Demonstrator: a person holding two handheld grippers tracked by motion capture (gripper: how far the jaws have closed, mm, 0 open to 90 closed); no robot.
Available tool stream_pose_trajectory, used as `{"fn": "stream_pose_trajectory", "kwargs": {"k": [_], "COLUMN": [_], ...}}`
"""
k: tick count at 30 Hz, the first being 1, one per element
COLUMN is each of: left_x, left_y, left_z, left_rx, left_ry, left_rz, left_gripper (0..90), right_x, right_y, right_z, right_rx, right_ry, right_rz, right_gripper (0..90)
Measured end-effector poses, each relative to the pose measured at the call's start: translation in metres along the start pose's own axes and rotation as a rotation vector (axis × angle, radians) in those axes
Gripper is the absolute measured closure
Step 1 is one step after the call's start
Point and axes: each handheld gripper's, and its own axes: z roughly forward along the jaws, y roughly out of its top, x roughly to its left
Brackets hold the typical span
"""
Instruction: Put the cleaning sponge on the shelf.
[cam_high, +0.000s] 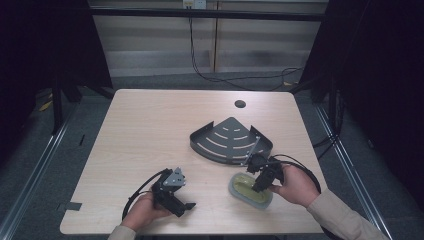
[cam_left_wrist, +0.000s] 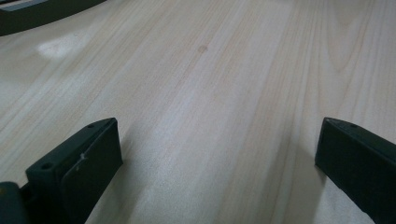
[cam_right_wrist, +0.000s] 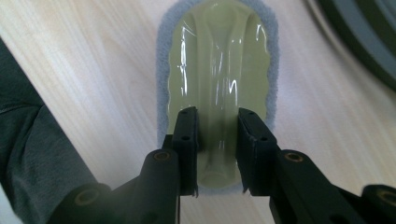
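The right gripper (cam_right_wrist: 217, 140) comes down from above onto a pale green scrubbing pad (cam_right_wrist: 219, 74) with a grey fuzzy rim, its two pads clamped on the raised central ridge at the pad's near end. The scrubbing pad lies flat on the tabletop (cam_high: 150, 130) near the front right edge, just in front of a dark fan-shaped corner rack (cam_high: 231, 141). The left gripper (cam_left_wrist: 217, 154) rests low over bare wood, well apart from it, jaws spread wide with nothing between them.
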Motion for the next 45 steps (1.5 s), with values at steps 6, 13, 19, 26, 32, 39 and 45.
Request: {"fn": "stream_pose_trajectory", "kwargs": {"k": [6, 13, 19, 26, 32, 39, 45], "left_x": [0.000, 0.001, 0.000, 0.001, 0.000, 0.000, 0.000], "left_y": [0.000, 0.000, 0.000, 0.000, 0.000, 0.000, 0.000], "left_z": [0.000, 0.000, 0.000, 0.000, 0.000, 0.000, 0.000], "left_rx": [0.002, 0.002, -0.001, 0.002, -0.001, 0.000, 0.000], "left_ry": [0.000, 0.001, 0.001, 0.001, 0.001, 0.001, 0.001], "left_rz": [0.005, 0.008, 0.003, 0.008, 0.003, 0.003, 0.002], "left_gripper": [0.0, 0.0, 0.0, 0.0, 0.0, 0.0, 0.0], "right_x": [-0.003, -0.007, -0.009, -0.014, -0.016, -0.019, -0.023], "right_y": [0.002, 0.004, 0.008, 0.012, 0.016, 0.023, 0.029], "right_z": [-0.012, -0.022, -0.031, -0.042, -0.050, -0.060, -0.068], "right_rx": [-0.008, -0.006, 0.008, 0.003, -0.003, -0.004, -0.008], "right_ry": [0.001, 0.013, 0.018, 0.011, 0.014, 0.009, -0.004], "right_rz": [0.000, -0.008, -0.012, -0.012, -0.008, -0.010, -0.007], "right_gripper": [71.2, 71.2, 71.2, 71.1, 71.1, 71.1, 71.1]}}
